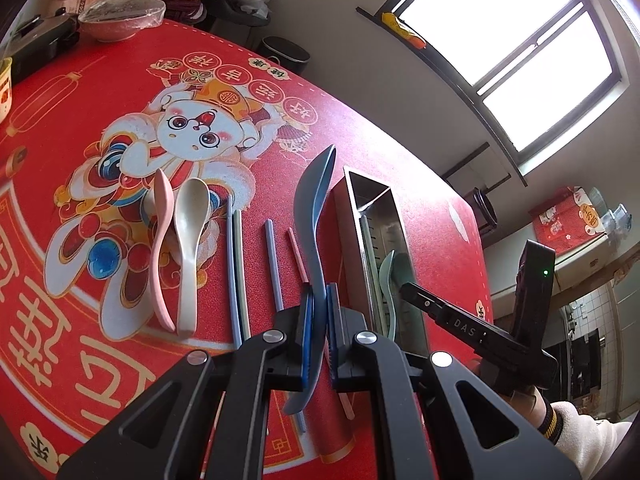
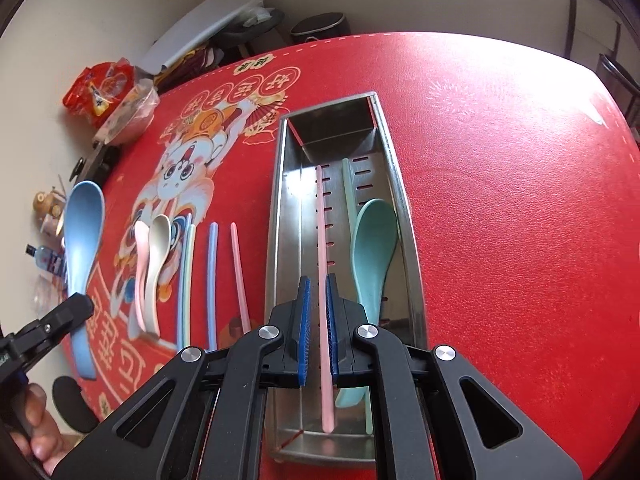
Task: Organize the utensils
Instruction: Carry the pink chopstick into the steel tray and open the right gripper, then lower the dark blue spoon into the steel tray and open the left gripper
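Over the red table mat [image 1: 360, 140]: left gripper [image 1: 319, 320] clamped a blue spoon [image 1: 314, 200] at mid-handle. Right gripper [image 2: 319, 320], nearly closed, hung over a pink chopstick [image 2: 324, 280] in the steel tray [image 2: 276, 200]; whether it gripped, unclear. Items probably light, stiff, slippery plastic; handle the best hold.

home dining spot: festive red table mat [image 1: 360, 128], covered food bowl [image 1: 120, 20], snack packets [image 2: 100, 88], window [image 1: 508, 52].
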Available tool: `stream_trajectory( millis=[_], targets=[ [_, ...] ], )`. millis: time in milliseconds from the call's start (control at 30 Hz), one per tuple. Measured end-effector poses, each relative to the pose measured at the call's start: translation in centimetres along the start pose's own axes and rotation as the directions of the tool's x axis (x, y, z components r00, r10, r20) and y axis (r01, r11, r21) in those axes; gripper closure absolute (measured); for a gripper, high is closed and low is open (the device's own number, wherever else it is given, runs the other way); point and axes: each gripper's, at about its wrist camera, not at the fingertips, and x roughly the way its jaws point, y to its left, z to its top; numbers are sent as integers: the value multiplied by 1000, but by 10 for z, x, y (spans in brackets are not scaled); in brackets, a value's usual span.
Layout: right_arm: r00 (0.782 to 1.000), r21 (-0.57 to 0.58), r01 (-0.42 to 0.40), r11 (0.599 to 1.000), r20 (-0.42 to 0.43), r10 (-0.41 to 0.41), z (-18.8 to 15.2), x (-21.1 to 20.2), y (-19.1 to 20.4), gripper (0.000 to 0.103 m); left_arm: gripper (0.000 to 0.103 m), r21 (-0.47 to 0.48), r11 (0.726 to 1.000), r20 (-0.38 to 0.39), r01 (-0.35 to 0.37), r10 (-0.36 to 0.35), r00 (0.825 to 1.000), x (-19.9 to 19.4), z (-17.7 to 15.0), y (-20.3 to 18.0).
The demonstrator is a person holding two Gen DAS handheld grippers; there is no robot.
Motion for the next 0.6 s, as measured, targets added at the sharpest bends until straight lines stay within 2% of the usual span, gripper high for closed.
stream_trajectory(
  millis=[200,233,267,300,333,433,500,567,600],
  targets=[
    [999,-3,18,1000,45,-18,-3,-20,-2,93,97,33,999,-18,12,-11,1000,7,5,-14],
    [998,-4,18,1000,54,-18,-4,-23,-4,85,97,37,999,-22,13,-12,1000,9,5,-16],
    [998,-3,16,1000,64,-15,-4,-26,-5,65,97,42,999,-27,14,-13,1000,11,5,-18],
    [997,-2,15,1000,74,-14,-5,-29,-7,51,97,47,999,-31,16,-14,999,13,5,-21],
    [996,-3,15,1000,93,-14,-7,-34,-9,45,97,52,999,-36,17,-15,999,15,6,-24],
    [994,-22,9,1000,107,-7,-10,-41,-14,44,97,63,998,-54,21,-17,998,20,4,-33],
    [994,-15,1,1000,107,1,-13,-43,-19,37,97,76,997,-61,21,-17,998,22,3,-39],
    [995,-5,-2,1000,104,2,-16,-44,-25,20,97,84,996,-67,22,-16,998,24,2,-44],
    [994,-4,-2,1000,105,2,-18,-46,-28,16,97,88,996,-70,22,-16,997,26,0,-47]
  ],
)
